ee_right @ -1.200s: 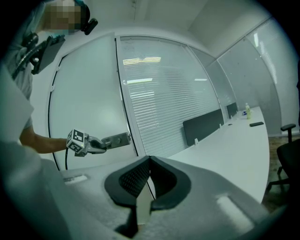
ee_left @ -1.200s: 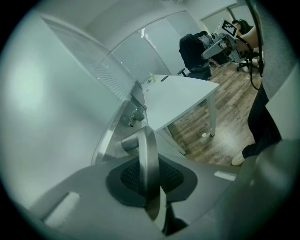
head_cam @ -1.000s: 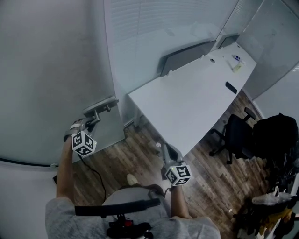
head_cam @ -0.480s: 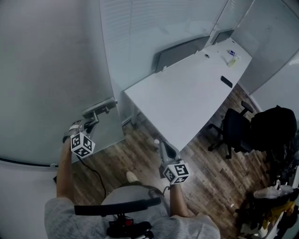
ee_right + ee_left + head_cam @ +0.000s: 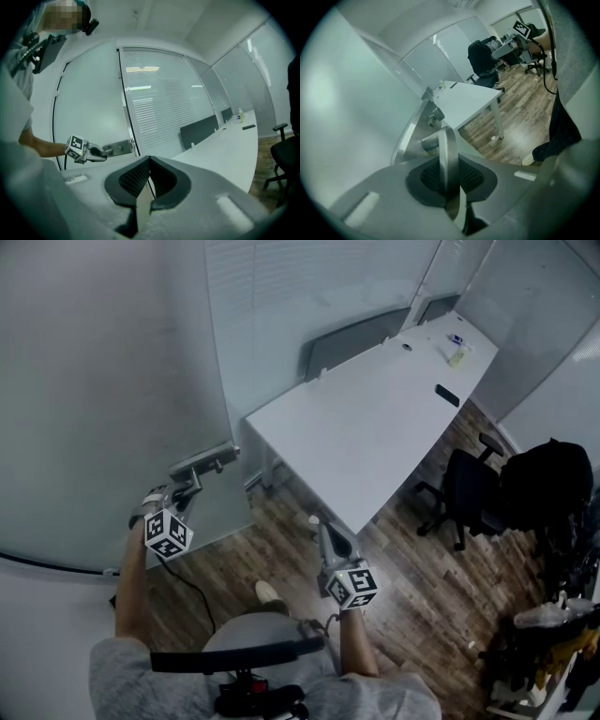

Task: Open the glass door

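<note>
Right now my left gripper (image 5: pixel 449 166) has its jaws closed on the brushed-metal lever handle (image 5: pixel 445 140) of the glass door (image 5: pixel 103 381). The flat, round-edged bar stands between the black, mesh-textured pads, which press on both its sides. The lever springs from a rectangular steel plate (image 5: pixel 206 461) at the edge of the frosted pane, left of the long white desk (image 5: pixel 375 418). My right gripper (image 5: pixel 149 171) hangs just off that desk's near corner, above the wood-plank floor (image 5: pixel 412 615), with its jaws together and nothing between them. A black office chair (image 5: pixel 466 501) sits at the desk's right side.
</note>
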`<state>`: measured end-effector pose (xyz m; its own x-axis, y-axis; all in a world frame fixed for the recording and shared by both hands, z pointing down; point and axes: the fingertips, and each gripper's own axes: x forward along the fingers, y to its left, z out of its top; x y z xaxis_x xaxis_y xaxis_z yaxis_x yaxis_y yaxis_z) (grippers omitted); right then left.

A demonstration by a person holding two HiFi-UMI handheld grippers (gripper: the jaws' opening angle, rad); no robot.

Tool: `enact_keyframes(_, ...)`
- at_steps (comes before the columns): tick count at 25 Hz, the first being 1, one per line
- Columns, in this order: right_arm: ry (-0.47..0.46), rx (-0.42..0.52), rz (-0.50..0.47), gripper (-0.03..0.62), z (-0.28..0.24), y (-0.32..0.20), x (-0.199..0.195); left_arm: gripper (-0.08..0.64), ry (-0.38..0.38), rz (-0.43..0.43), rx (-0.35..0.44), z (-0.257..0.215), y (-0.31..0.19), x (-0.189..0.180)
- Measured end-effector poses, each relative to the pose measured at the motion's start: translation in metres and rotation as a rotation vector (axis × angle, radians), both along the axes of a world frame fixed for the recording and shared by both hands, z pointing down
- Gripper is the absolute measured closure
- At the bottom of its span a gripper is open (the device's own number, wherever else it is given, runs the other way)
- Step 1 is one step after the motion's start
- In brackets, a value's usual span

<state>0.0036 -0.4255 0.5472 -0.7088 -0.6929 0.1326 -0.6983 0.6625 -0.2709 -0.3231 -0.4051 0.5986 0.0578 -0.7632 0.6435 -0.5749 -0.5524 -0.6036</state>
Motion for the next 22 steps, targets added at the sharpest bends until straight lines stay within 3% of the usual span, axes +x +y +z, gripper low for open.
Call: enact_keyframes(22,0.003,-0.001,0.051,0.591,0.006,0.091,0.034,0.517,-0.001,0.123,0.006,0.001,0.068,0.061)
